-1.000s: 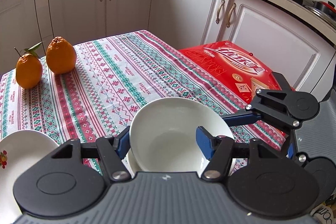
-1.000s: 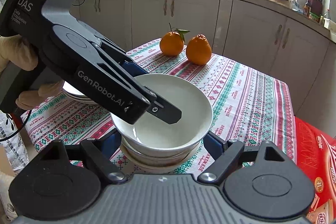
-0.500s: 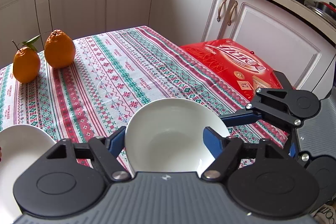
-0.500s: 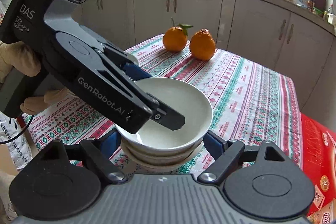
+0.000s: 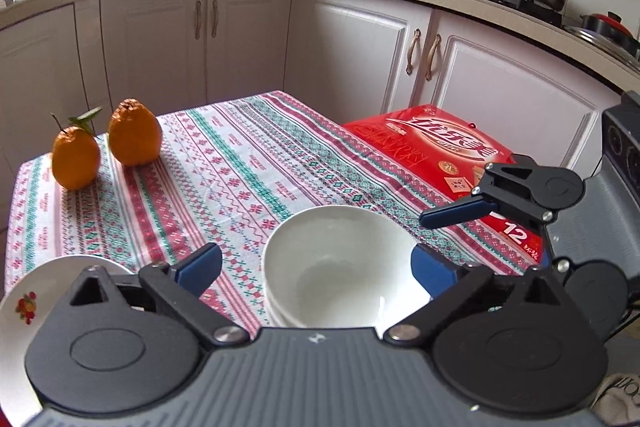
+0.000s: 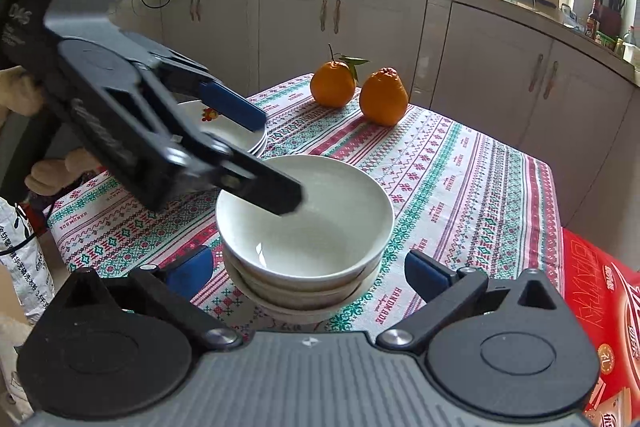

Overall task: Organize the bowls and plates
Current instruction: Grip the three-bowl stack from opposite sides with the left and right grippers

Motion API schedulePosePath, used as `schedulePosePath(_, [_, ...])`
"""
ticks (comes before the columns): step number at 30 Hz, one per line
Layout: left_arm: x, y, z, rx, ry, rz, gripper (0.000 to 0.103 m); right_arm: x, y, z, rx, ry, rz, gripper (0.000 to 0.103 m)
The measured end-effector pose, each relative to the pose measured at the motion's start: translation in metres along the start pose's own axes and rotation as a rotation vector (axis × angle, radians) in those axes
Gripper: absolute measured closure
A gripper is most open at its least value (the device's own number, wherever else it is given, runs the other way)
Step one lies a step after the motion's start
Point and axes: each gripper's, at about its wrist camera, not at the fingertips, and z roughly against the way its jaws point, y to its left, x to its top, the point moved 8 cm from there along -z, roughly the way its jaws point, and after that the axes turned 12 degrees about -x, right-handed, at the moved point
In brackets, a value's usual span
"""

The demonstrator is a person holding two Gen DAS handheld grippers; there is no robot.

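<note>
Left gripper (image 5: 316, 267): jaws opening, spread wide either side of the bowl stack (image 5: 340, 267); pads clear of the rim, nothing pinched. In the right wrist view one of its fingers hangs over the top bowl's mouth from 10 o'clock.

Right gripper (image 6: 306, 273): jaws opening too, blue pads standing off both flanks of the stack, no contact seen.

Bowl stack sits at table (image 6: 460, 179) near edge, dead centre in both views. Right wrist view shows at least three white bowls nested, top one seated level, empty. Judged: bowl stacking done, or the latest bowl just let go.

Plates (image 6: 236, 131): at 11 o'clock beyond the bowls, a small pile, top plate with a fruit print. Rims look aligned; count cannot be told. In the left wrist view the same pile sits at 8 o'clock, partly hidden by the gripper body.

Farther, at 12 o'clock: two oranges (image 6: 360, 91), untouched, not part of the job. Red box (image 5: 436, 151) beyond the table's edge at 2 o'clock in the left wrist view.

No loose plate or bowl elsewhere on the cloth. Judged: task near complete; what remains is backing both grippers away.
</note>
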Motion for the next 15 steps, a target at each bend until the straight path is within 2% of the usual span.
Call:
schedulePosePath(2, [-0.004, -0.001, 0.008, 0.020, -0.014, -0.020, 0.001, 0.000, -0.002, 0.002, -0.003, -0.004, 0.001, 0.000])
schedulePosePath(5, [-0.015, -0.004, 0.017, 0.009, -0.010, -0.063, 0.001, -0.002, -0.004, 0.006, -0.002, -0.014, 0.005, 0.000])
schedulePosePath(10, [-0.041, -0.008, 0.018, 0.033, 0.062, -0.104, 0.001, -0.012, -0.006, 0.007, 0.010, -0.002, 0.022, 0.000])
schedulePosePath(15, [-0.062, -0.006, 0.004, 0.017, 0.104, -0.104, 0.001, -0.024, -0.003, -0.001, 0.021, 0.035, 0.067, 0.000])
